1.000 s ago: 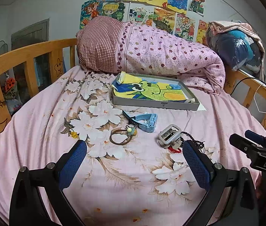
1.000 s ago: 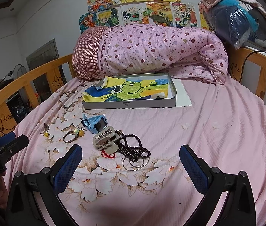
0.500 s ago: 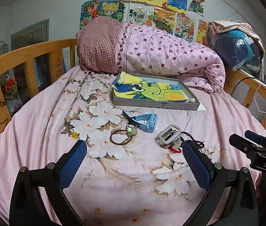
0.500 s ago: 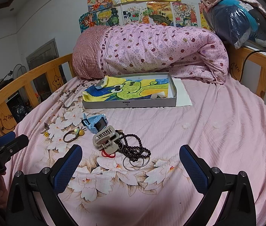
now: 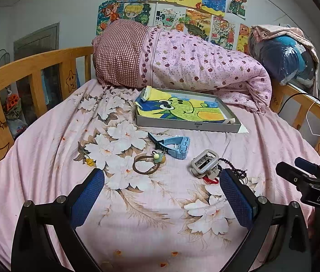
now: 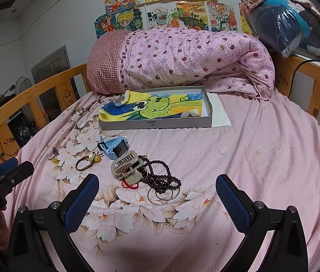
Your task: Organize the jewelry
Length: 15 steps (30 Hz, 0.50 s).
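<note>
Jewelry lies on a pink flowered bedsheet. A blue watch (image 5: 173, 146) (image 6: 115, 147), a brown hair tie (image 5: 148, 164) (image 6: 87, 162) with a green and a yellow bead, a grey hair claw (image 5: 205, 163) (image 6: 127, 166), a dark bead necklace (image 6: 162, 176), silver bangles (image 6: 163, 196) and a red string (image 6: 129, 184) lie together. A grey tray (image 5: 188, 127) (image 6: 155, 124) lined with a frog drawing sits behind them. My left gripper (image 5: 161, 192) is open and empty, just short of the hair tie. My right gripper (image 6: 157, 195) is open and empty, over the bangles.
A rolled pink quilt (image 5: 182, 65) (image 6: 182, 61) lies behind the tray. Wooden bed rails (image 5: 24, 72) (image 6: 307, 74) run along both sides. A bagged bundle (image 6: 291, 25) sits at the back right. Each gripper shows in the other's view, the right one (image 5: 311, 185) and the left one (image 6: 3, 176).
</note>
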Each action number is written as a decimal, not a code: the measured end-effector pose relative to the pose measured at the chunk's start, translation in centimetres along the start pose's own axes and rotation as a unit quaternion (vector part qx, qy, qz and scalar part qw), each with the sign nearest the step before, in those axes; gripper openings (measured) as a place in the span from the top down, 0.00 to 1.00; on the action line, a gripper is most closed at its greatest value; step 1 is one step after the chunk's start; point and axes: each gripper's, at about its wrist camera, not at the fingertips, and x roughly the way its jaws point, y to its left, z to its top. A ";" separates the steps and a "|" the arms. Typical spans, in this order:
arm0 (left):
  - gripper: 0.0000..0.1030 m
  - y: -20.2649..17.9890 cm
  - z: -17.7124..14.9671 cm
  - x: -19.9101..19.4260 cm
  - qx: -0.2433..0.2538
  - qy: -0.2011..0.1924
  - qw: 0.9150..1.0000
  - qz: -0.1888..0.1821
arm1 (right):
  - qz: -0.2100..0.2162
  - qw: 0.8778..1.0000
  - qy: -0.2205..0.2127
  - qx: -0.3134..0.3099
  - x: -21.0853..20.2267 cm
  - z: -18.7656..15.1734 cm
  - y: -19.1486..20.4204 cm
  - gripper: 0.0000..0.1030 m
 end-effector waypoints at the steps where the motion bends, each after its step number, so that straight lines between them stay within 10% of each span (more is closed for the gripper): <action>1: 0.03 0.0 0.0 0.0 0.000 0.000 1.000 0.000 | 0.000 1.000 0.000 0.000 0.0 0.0 0.0 0.00; 15: 0.03 0.0 0.0 0.1 0.000 0.001 1.000 0.000 | 0.000 1.000 0.001 0.000 0.0 0.0 -0.1 0.00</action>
